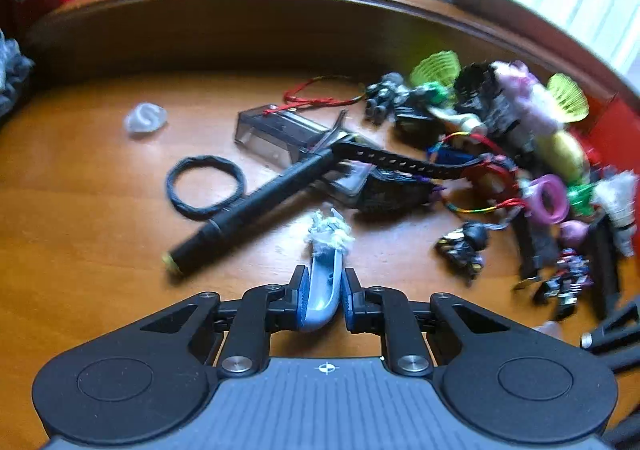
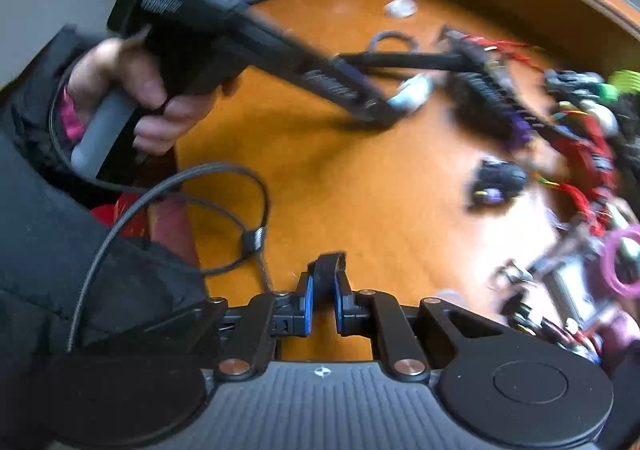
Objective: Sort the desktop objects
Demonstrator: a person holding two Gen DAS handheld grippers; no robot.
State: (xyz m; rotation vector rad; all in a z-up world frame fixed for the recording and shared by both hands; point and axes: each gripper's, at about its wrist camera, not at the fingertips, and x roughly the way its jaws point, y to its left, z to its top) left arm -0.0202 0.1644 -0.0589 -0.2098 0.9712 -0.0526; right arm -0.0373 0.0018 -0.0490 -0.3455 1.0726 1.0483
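My left gripper (image 1: 323, 282) is shut on a light-blue plastic piece (image 1: 324, 298) with a white fuzzy tuft at its far end, held just above the orange wooden desk (image 1: 100, 230). The right wrist view shows that same left gripper (image 2: 376, 109) and the blue piece (image 2: 412, 91) from the side. My right gripper (image 2: 324, 278) is shut on a small black strap-like piece (image 2: 327, 268); blur hides what it is. On the desk lie a long black pen-like tube (image 1: 256, 205), a black hair tie (image 1: 206, 185) and a clear plastic box (image 1: 276, 129).
A dense pile of small toys, cords and rings (image 1: 500, 137) fills the desk's right side, with a pink ring (image 1: 548, 199) and a small black figure (image 1: 464, 244). A white wad (image 1: 145, 117) lies far left. A raised wooden ledge (image 1: 280, 9) bounds the back. A hand (image 2: 152, 89) and cable loop (image 2: 224, 217) are at left.
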